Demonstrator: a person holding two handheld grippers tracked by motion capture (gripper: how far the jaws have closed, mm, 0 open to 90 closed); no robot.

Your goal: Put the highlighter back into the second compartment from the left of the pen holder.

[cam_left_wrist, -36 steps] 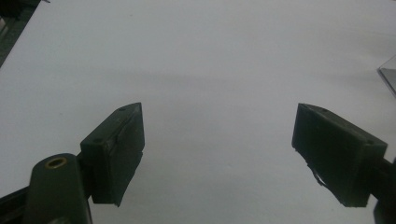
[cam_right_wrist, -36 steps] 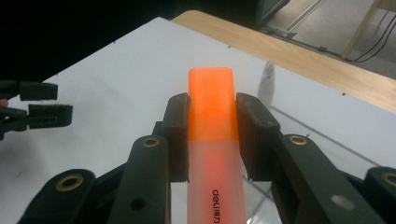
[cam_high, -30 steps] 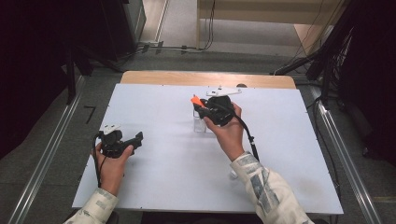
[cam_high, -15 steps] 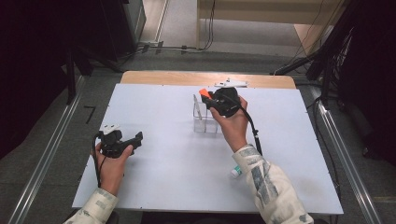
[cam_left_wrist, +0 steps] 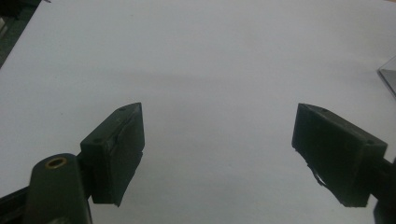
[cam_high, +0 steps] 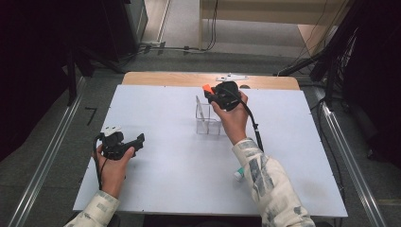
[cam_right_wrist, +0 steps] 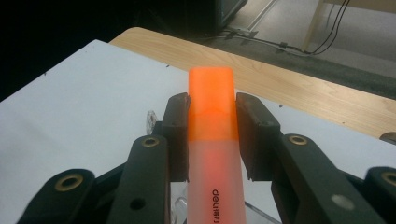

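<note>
Partly hidden behind the person's right hand in the high view, the clear plastic holder [cam_high: 208, 120] is standing on the white surface [cam_high: 170, 175], and whether anything is lying inside it is hard to make out. Just above the holder's far edge, the right gripper [cam_right_wrist: 212, 119] is clamping an orange highlighter [cam_right_wrist: 212, 140], whose lower end is running out of the right gripper view. Well to the left of the holder, the left gripper [cam_left_wrist: 217, 144] is hovering with its jaws wide apart over bare surface, while a small white-and-teal object [cam_high: 239, 174] near the holder is sitting half covered by the patterned sleeve [cam_high: 269, 184].
</note>
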